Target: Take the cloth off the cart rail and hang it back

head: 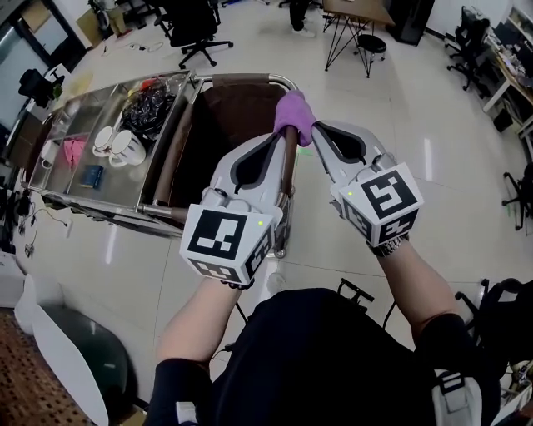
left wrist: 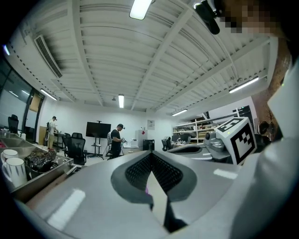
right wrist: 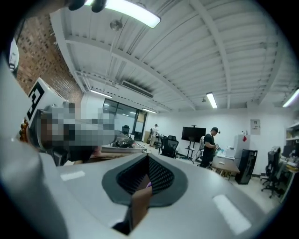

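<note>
A purple cloth (head: 295, 115) is bunched over the brown rail (head: 288, 170) at the near end of the steel cart. Both grippers point away from me and meet at it. My left gripper (head: 281, 135) lies along the rail, its tips at the cloth's left lower edge. My right gripper (head: 315, 131) comes in from the right, its tips at the cloth's right edge. In the left gripper view the left gripper (left wrist: 150, 156) is shut, with a purple sliver (left wrist: 146, 189) of cloth behind the pads. In the right gripper view the right gripper (right wrist: 148, 158) is shut too, with a purple bit (right wrist: 148, 185) and the rail (right wrist: 140, 205) showing.
The cart's top tray (head: 108, 212) holds white cups (head: 117, 146), a dark tangle (head: 150, 110), a pink rag (head: 73, 150) and a blue item (head: 92, 175). A brown bag (head: 225, 116) fills the cart's near bay. Office chairs (head: 196, 29) and a table (head: 358, 25) stand beyond.
</note>
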`<state>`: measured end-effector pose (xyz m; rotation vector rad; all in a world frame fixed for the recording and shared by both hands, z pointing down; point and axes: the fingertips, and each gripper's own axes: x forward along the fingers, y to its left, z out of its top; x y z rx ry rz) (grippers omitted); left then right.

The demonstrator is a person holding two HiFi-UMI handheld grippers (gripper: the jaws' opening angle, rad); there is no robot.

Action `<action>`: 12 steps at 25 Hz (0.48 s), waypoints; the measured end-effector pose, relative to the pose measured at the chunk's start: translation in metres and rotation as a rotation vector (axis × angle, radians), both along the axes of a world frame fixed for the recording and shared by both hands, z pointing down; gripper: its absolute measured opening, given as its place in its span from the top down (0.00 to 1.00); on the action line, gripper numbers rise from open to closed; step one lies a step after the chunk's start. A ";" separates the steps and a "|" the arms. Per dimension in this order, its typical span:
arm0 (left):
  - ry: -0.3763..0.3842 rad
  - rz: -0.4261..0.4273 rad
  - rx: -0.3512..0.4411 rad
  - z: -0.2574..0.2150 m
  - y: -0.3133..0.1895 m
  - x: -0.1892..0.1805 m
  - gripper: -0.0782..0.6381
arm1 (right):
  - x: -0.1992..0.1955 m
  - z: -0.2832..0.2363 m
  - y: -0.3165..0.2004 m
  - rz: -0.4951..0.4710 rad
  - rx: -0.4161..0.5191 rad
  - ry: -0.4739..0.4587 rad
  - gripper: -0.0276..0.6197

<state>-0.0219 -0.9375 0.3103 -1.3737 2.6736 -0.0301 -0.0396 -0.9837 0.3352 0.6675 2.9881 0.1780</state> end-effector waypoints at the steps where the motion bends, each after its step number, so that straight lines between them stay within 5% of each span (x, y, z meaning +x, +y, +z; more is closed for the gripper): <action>1: -0.004 -0.011 0.004 0.001 -0.001 0.007 0.89 | 0.010 -0.003 0.000 -0.011 -0.001 -0.014 0.95; 12: -0.043 -0.127 -0.033 0.025 -0.021 0.101 0.89 | 0.117 0.000 0.000 -0.133 -0.014 -0.078 0.96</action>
